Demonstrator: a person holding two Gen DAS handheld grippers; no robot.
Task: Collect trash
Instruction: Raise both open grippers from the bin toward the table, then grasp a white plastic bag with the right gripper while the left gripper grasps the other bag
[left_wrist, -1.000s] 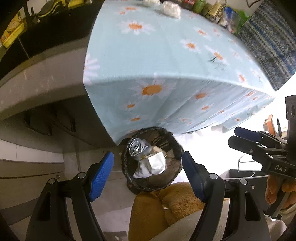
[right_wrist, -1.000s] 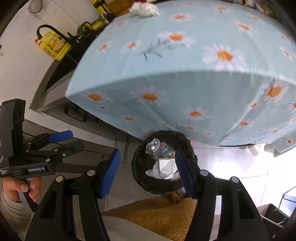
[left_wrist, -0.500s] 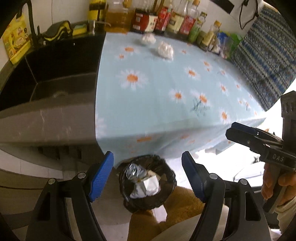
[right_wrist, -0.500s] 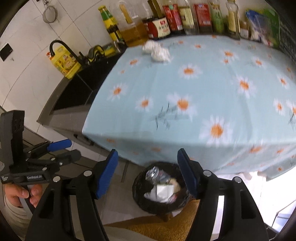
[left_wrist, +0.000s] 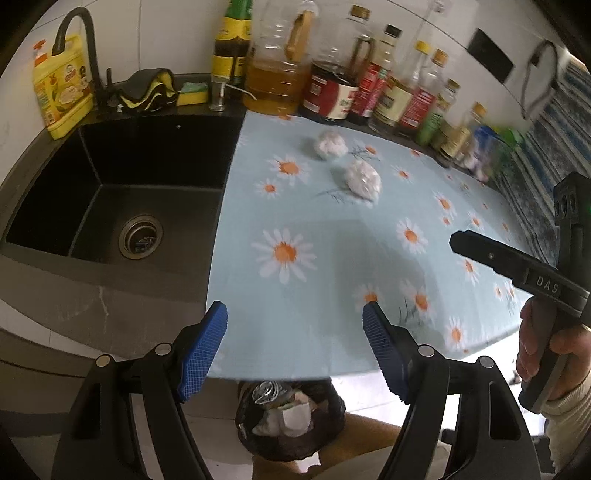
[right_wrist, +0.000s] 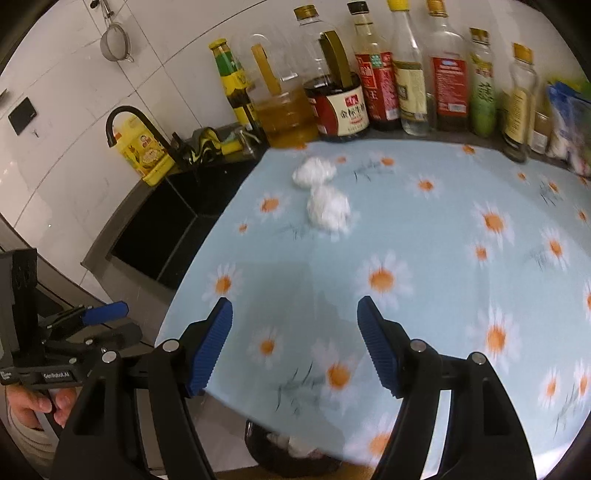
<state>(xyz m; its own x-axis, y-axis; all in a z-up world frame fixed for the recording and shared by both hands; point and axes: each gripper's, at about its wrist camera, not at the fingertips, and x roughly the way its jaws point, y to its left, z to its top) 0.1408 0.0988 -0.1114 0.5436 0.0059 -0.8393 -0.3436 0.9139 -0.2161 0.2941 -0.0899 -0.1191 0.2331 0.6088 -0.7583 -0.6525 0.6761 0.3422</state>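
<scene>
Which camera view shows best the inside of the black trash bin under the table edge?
The left wrist view. There the trash bin is seen from above, with white paper and crumpled foil inside its black bag. In the right wrist view the trash bin is mostly hidden by the daisy tablecloth; only a dark rim part shows.

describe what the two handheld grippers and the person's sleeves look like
Both are black plastic frames with silver pivot bolts and two fingers faced with ribbed blue pads. The left gripper carries a small white "GenRobot.AI" label on its side, seen from the right wrist. The right gripper shows "DAS" in pale letters, seen from the left wrist. Each hand wears a cream knit sleeve cuff. No cables show.
</scene>
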